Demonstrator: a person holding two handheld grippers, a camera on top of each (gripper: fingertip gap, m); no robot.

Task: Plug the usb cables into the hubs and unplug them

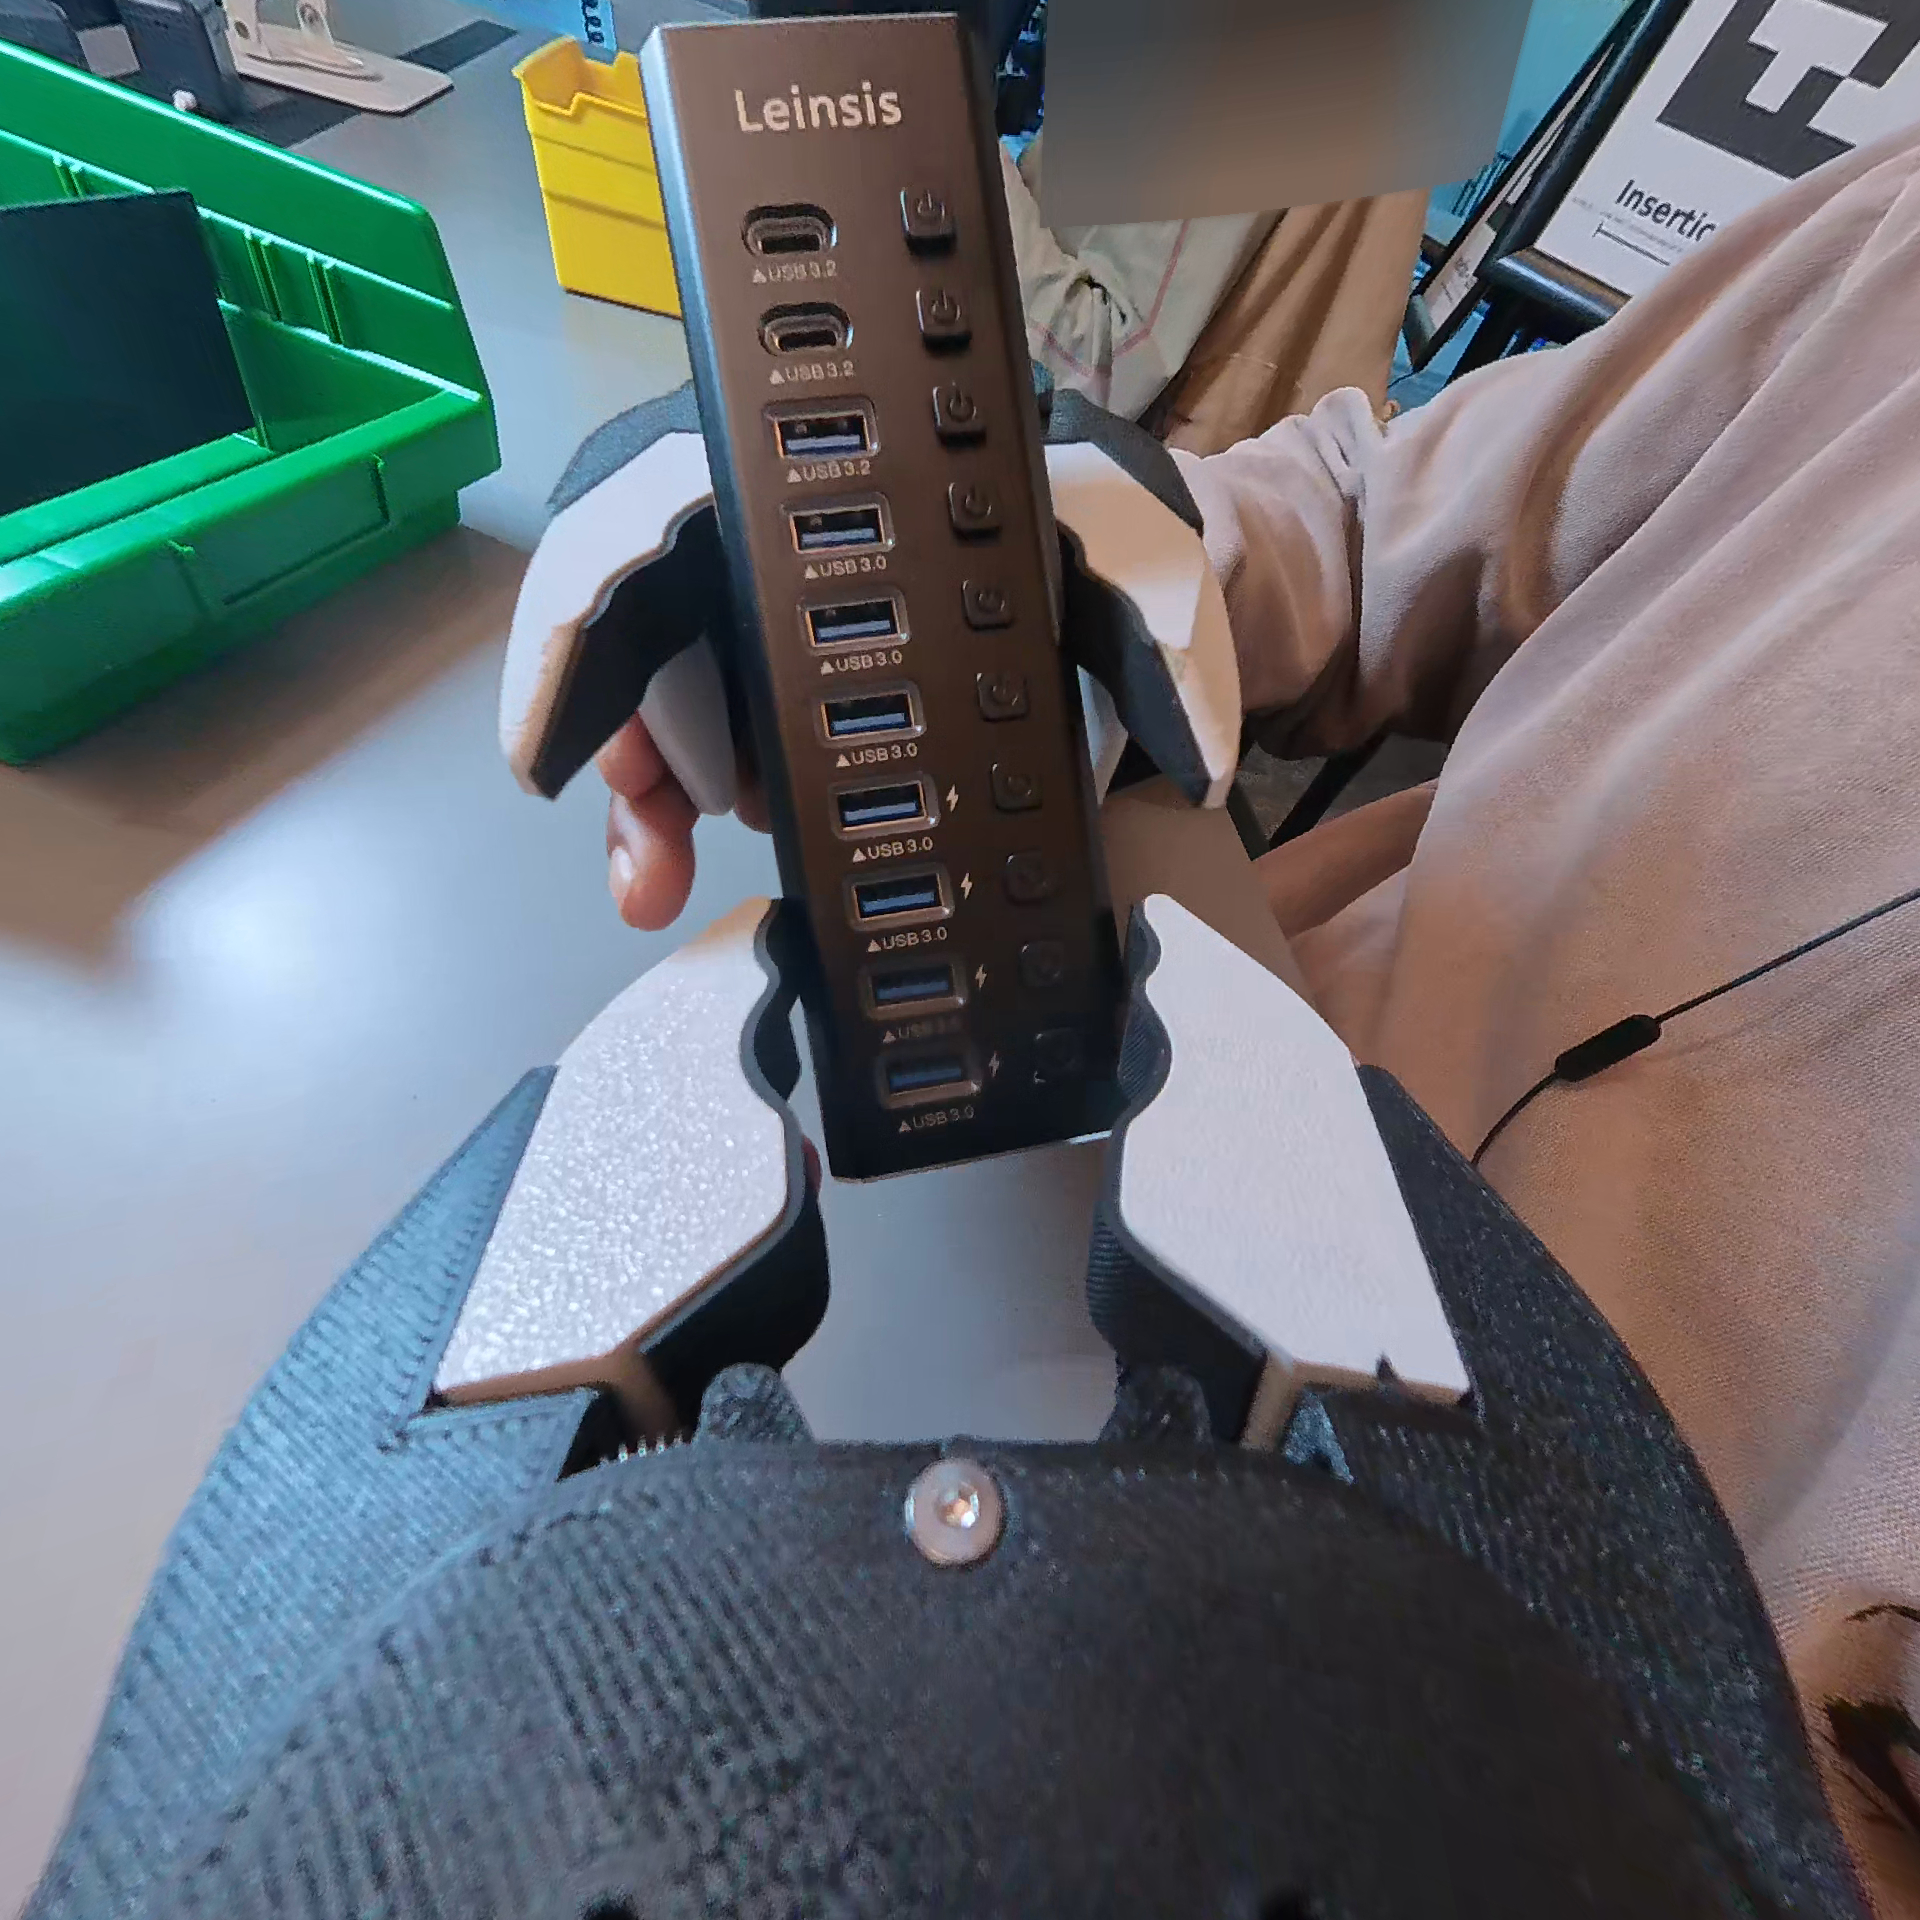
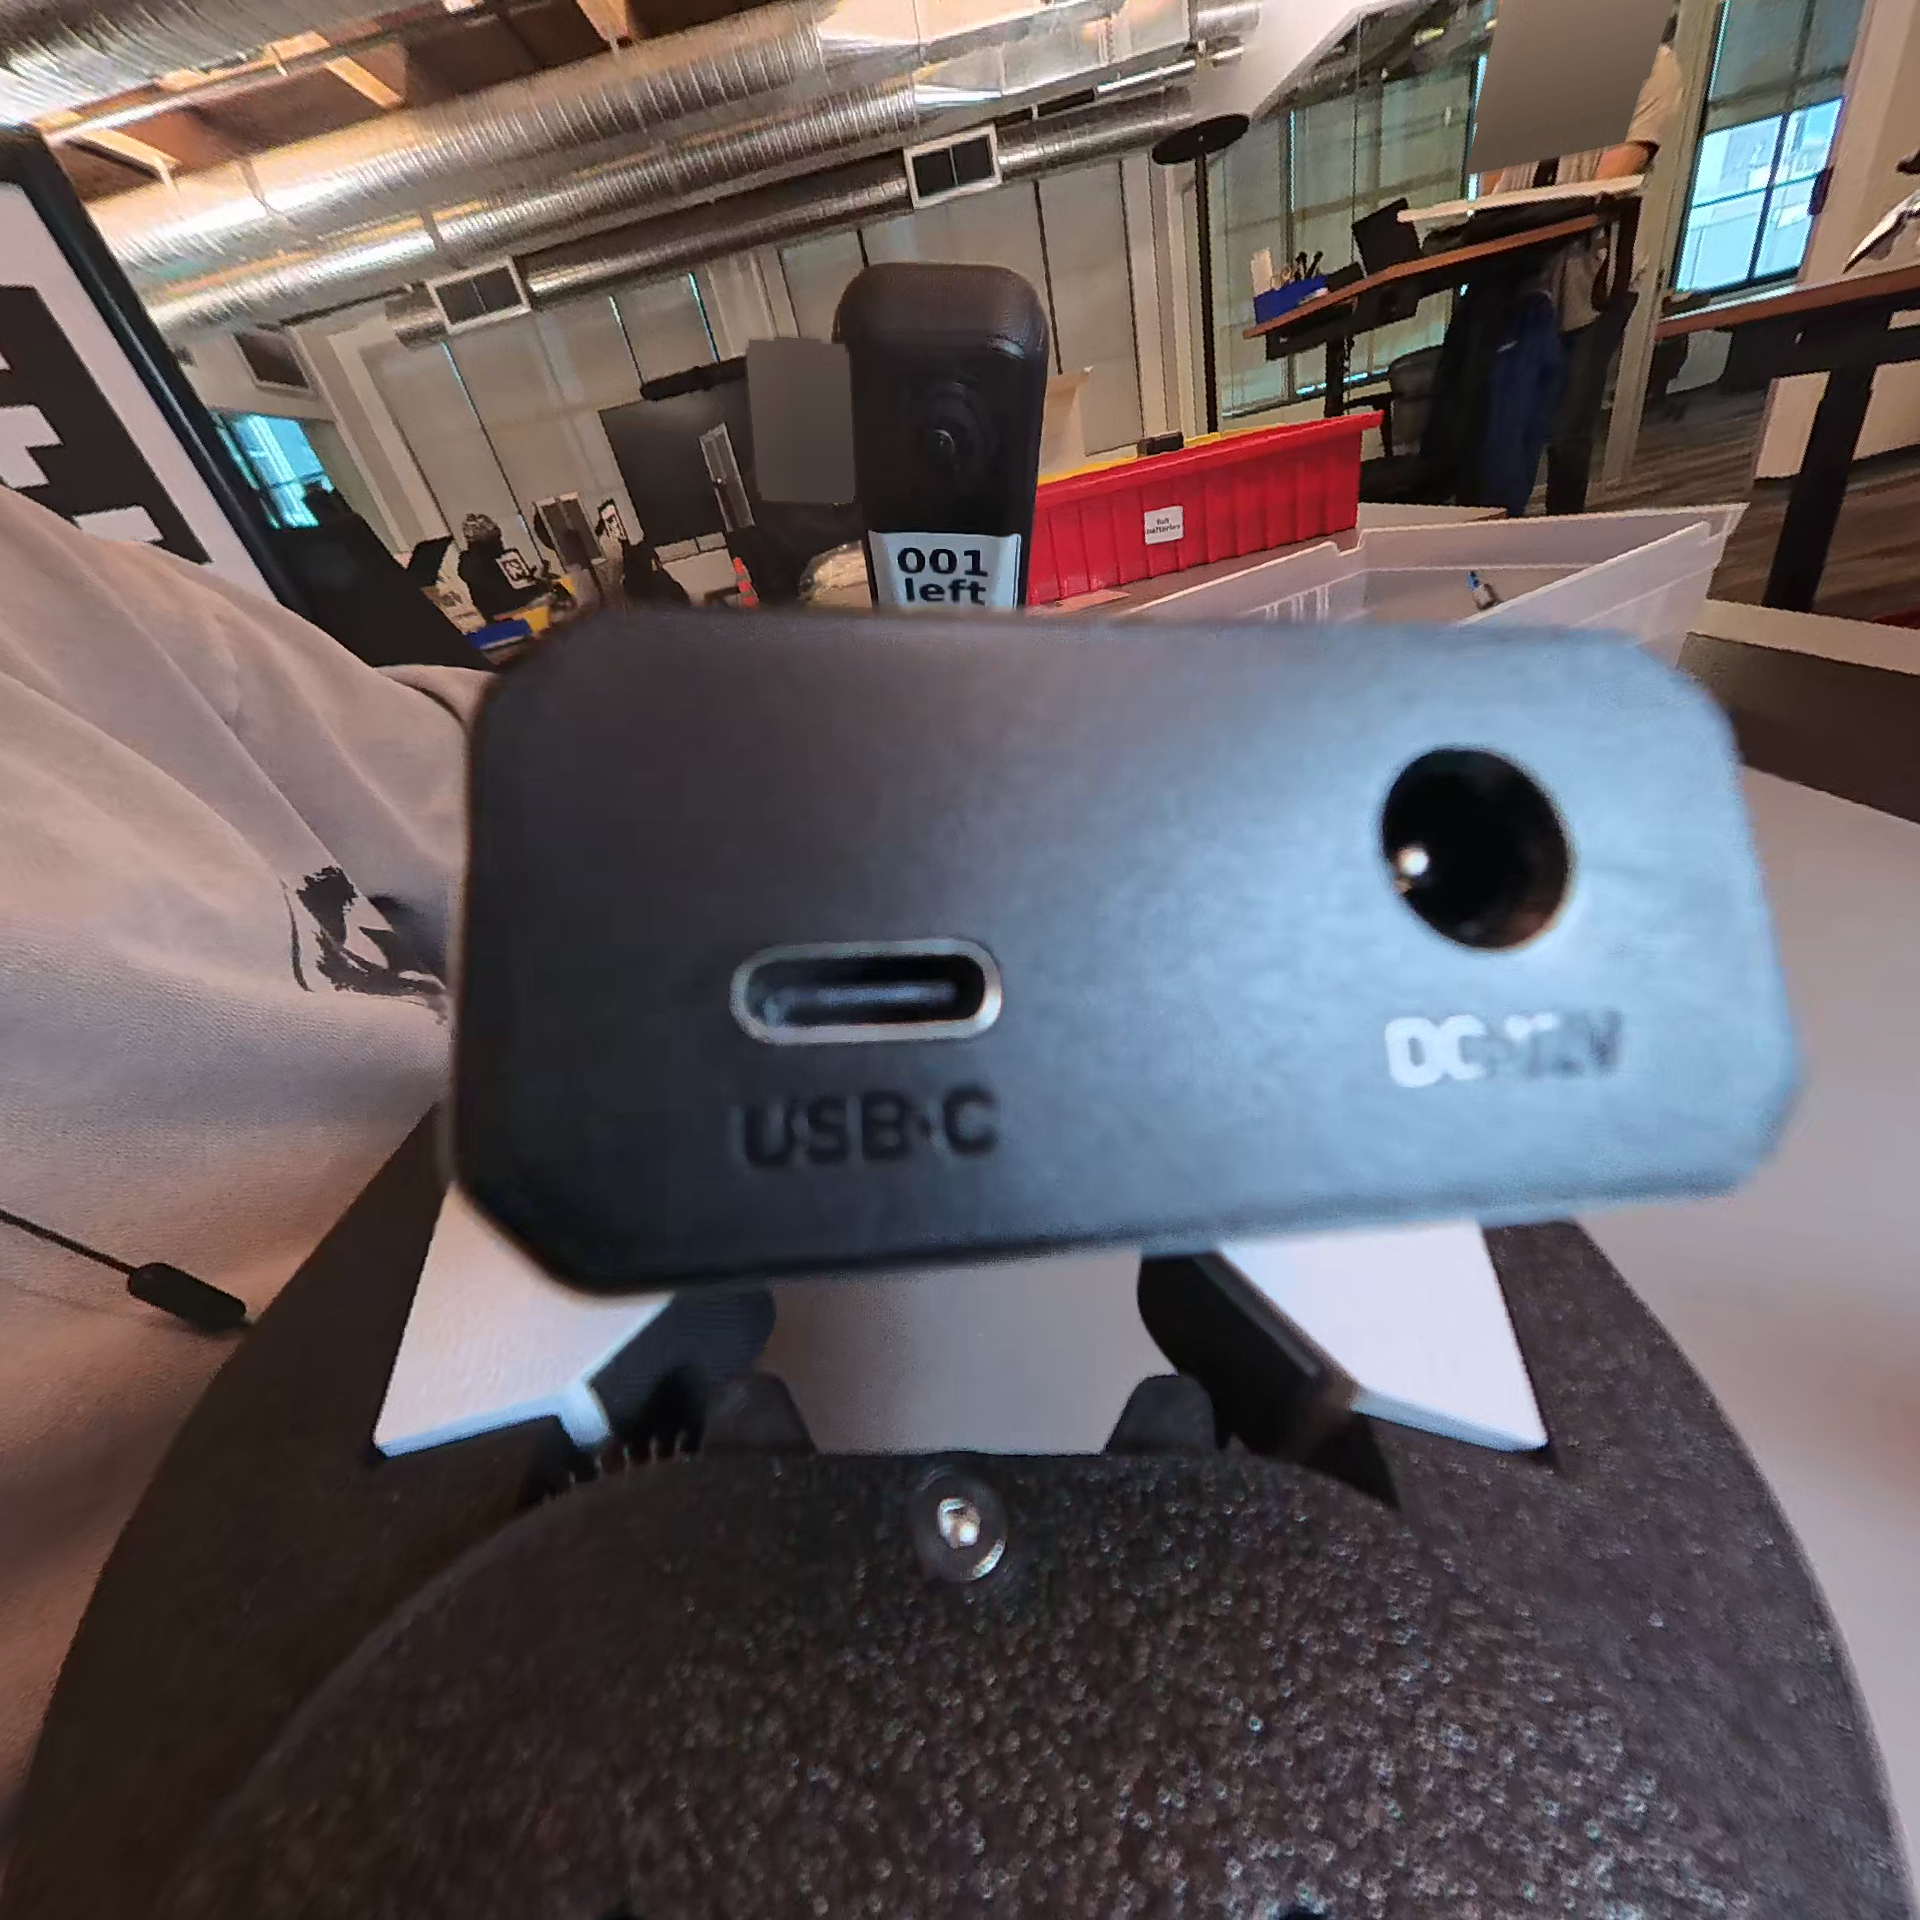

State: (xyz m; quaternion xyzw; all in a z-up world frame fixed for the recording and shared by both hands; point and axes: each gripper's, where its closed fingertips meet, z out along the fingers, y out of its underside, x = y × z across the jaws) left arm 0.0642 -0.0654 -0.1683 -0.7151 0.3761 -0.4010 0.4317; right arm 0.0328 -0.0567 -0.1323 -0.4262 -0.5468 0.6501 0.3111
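A long dark USB hub with a column of ports and buttons is held in the air, and every port I see is empty. My left gripper is shut on its near end. My right gripper comes from the far side and is shut on its middle, with a person's fingers below it. In the right wrist view the hub's end face, with an oval port and a round socket, fills the frame and hides the fingertips. Only the finger bases show. No USB cable is in view.
A green bin and a yellow bin stand on the grey table at the left. A person in beige with a thin black cord is close on the right. A red bin and a clear bin lie behind. Spacing between my two grippers at the tips: around 4 centimeters.
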